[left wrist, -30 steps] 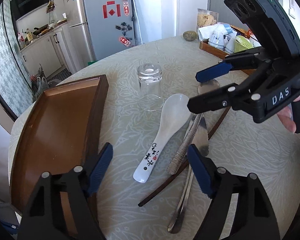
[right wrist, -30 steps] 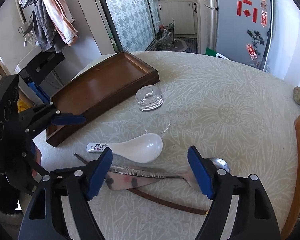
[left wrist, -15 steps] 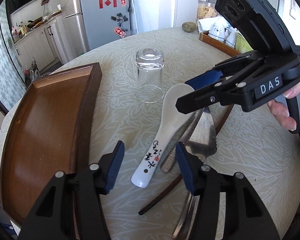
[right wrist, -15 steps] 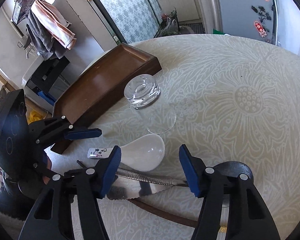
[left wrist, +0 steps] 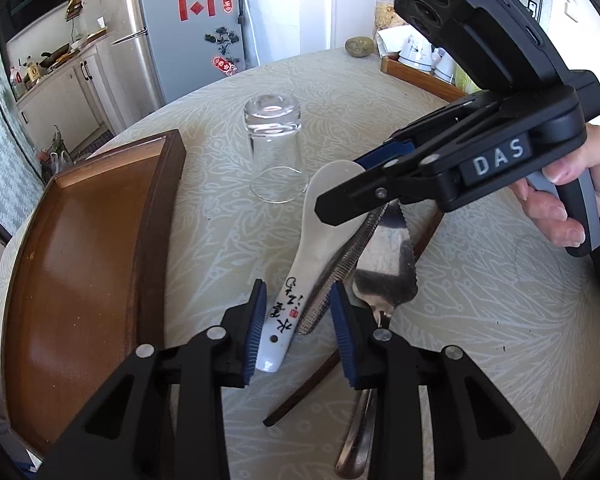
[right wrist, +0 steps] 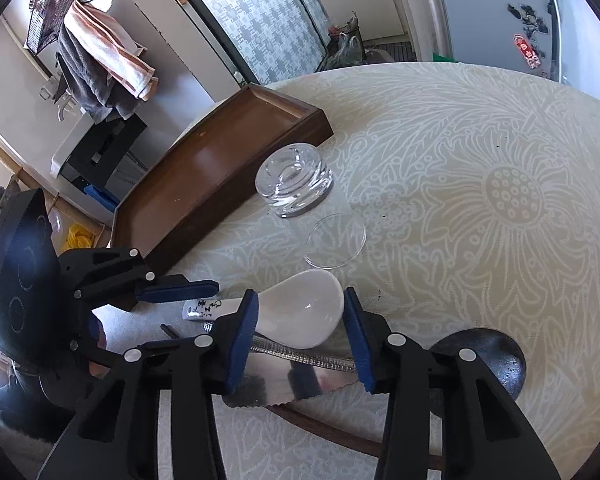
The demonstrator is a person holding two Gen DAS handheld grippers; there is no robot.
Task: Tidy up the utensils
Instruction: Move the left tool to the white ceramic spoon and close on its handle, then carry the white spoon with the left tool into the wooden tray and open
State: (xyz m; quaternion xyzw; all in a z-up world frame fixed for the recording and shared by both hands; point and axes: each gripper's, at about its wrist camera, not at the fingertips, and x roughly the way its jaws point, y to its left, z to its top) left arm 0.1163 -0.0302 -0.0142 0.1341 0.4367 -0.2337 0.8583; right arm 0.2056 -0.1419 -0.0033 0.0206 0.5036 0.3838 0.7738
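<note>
Metal spoon (right wrist: 488,356) partly behind right claw (right wrist: 298,336)

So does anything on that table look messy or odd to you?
Yes. The utensils lie heaped beside the wooden tray rather than in it: a white spoon, a serrated server, a metal spoon and a dark chopstick cross over one another. The glass stands upside down. Nothing looks spilled or broken.
</note>
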